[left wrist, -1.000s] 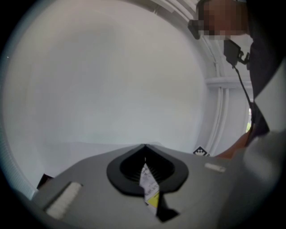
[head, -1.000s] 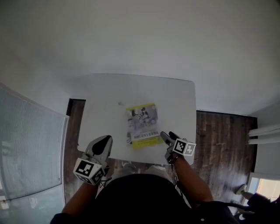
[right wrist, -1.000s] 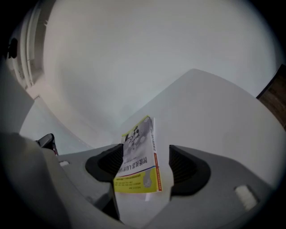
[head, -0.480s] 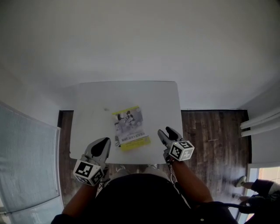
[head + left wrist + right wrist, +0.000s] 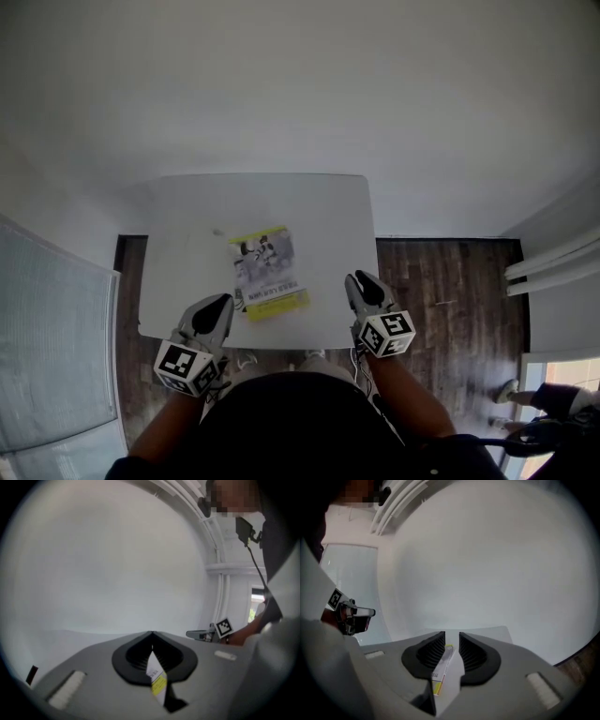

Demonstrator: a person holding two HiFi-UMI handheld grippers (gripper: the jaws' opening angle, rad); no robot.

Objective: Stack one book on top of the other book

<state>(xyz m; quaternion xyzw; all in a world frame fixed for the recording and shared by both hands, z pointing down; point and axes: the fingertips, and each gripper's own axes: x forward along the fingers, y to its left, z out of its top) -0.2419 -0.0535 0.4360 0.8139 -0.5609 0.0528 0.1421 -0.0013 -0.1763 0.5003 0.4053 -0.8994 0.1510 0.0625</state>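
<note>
A book [image 5: 267, 272] with a white and yellow cover lies flat near the front of the white table [image 5: 328, 211]; only this one cover shows, and I cannot tell whether another book lies under it. My left gripper [image 5: 217, 306] hovers at the table's front left edge, jaws shut and empty, tips meeting [image 5: 152, 633]. My right gripper [image 5: 364, 284] hangs right of the book, apart from it. Its jaws [image 5: 451, 637] have just been closing; a narrow gap remains with nothing between them. The book shows beyond each pair of jaws [image 5: 157, 679] [image 5: 443, 667].
Dark wood floor [image 5: 441, 281] surrounds the table, and a white wall [image 5: 300, 84] stands behind it. A frosted glass panel [image 5: 47, 356] is at the left, with white pipes [image 5: 553, 267] at the right. A person stands at the upper right of the left gripper view.
My right gripper has lifted away from the book's near right corner, rolled, and narrowed its jaws. The left gripper has shifted slightly. The whole view has shifted, so table and book sit further left.
</note>
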